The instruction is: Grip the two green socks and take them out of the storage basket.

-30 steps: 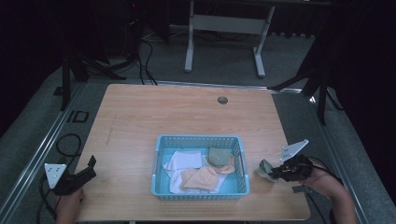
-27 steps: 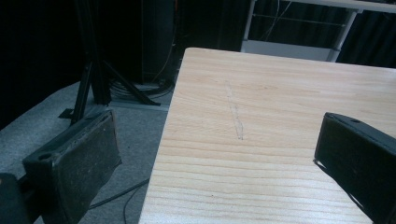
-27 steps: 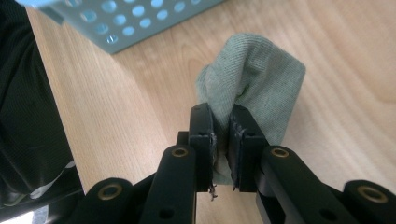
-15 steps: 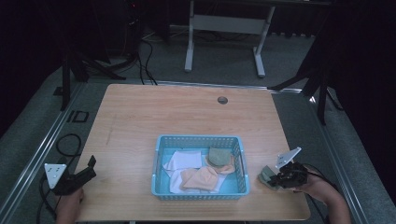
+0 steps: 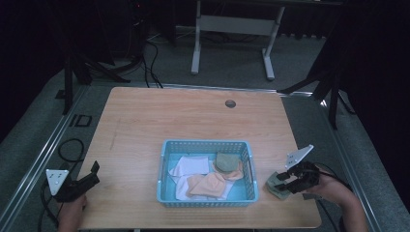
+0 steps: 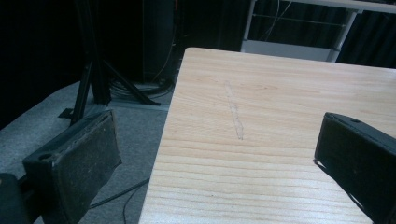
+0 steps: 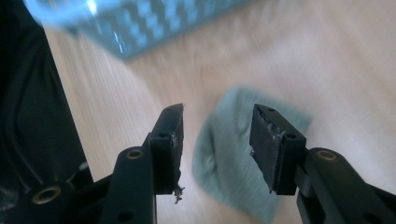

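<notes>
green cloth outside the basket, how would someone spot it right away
Start at the blue basket in the middle of the wooden table. Look just past its right wall: the grey-green cloth lies alone on bare wood, under the right tool, whereas the others sit inside.

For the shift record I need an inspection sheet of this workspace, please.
Surface: wooden table, small round insert near far edge.
Job's things: grey-green cloth on the table, right of the blue basket holding folded cloths.
Clutter: nothing seen.
Grippers: right tool has just been opening, cloth under its jaws, not pinched; left tool open, empty.
Cables: black cable on the floor at left.
Surroundings: grey floor, stands, dark room.
</notes>
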